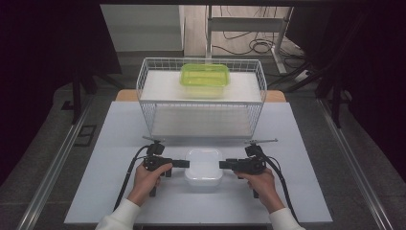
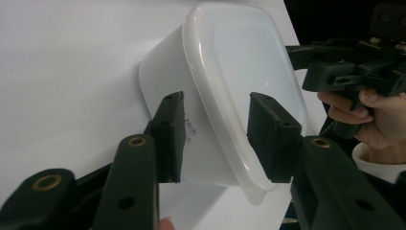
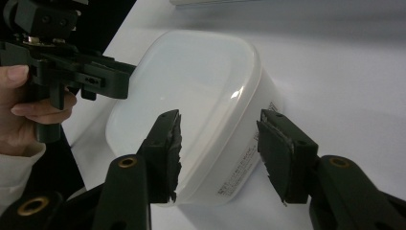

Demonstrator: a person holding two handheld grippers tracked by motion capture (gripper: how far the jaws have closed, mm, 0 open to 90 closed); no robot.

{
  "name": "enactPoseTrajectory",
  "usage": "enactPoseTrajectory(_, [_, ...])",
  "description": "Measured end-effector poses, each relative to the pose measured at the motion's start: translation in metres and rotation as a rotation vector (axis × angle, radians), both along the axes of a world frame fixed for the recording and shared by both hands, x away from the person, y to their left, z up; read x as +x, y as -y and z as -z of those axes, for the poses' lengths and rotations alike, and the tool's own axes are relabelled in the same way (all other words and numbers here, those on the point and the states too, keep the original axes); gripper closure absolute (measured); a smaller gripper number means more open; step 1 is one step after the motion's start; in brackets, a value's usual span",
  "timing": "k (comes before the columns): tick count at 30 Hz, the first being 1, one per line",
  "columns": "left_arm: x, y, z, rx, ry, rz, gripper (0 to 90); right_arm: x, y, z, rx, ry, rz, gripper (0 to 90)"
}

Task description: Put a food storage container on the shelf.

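Note:
A white lidded container sits on the table's near middle. From its left my left gripper reaches in level, held by a hand. In the left gripper view the jaws straddle the container's lid rim: one pad lies beside the side wall, the other over the lid, with gaps showing. My right gripper comes in from the opposite side. In the right gripper view its jaws stand apart around the container's near corner without pressing on it. Each view shows the other gripper across the lid.
A white wire basket stands behind the container at the table's far middle, with a green lidded box on its upper shelf. The white tabletop is bare to either side. Dark floor and cables lie beyond.

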State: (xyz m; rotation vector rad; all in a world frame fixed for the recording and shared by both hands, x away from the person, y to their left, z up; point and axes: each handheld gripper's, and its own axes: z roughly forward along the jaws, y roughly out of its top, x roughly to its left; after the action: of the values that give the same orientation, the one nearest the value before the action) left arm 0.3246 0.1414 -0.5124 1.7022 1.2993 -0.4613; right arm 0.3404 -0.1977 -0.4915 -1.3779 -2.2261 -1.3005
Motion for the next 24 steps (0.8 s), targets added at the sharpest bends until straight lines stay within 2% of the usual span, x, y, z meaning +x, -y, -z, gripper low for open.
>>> enactPoseTrajectory(3, [0.0, 0.0, 0.001, -0.023, -0.007, 0.01, 64.1, 0.002, -0.001, 0.003, 0.02, -0.025, -0.001, 55.2])
enactPoseTrajectory(7, [0.0, 0.0, 0.001, -0.026, -0.009, 0.009, 65.9, 0.003, -0.002, 0.004, 0.027, -0.051, -0.002, 61.1])
enactPoseTrajectory(9, [0.0, -0.001, 0.0, -0.025, -0.012, 0.009, 67.4, 0.004, 0.0, 0.005, 0.044, -0.086, 0.008, 63.8])
enactPoseTrajectory(12, [0.0, -0.002, 0.0, -0.028, -0.018, 0.008, 68.3, 0.004, 0.001, 0.005, 0.058, -0.108, 0.018, 65.4])
enactPoseTrajectory(14, [-0.001, -0.003, -0.001, -0.039, -0.024, 0.01, 69.6, 0.003, 0.003, 0.006, 0.087, -0.14, 0.036, 67.8])
enactPoseTrajectory(20, [-0.004, -0.008, 0.0, -0.077, -0.031, 0.019, 73.4, 0.0, 0.005, 0.005, 0.107, -0.141, 0.043, 71.4])
enactPoseTrajectory(24, [-0.009, -0.012, -0.004, -0.079, -0.008, 0.009, 77.7, -0.003, 0.005, 0.002, 0.127, -0.136, 0.041, 75.8])
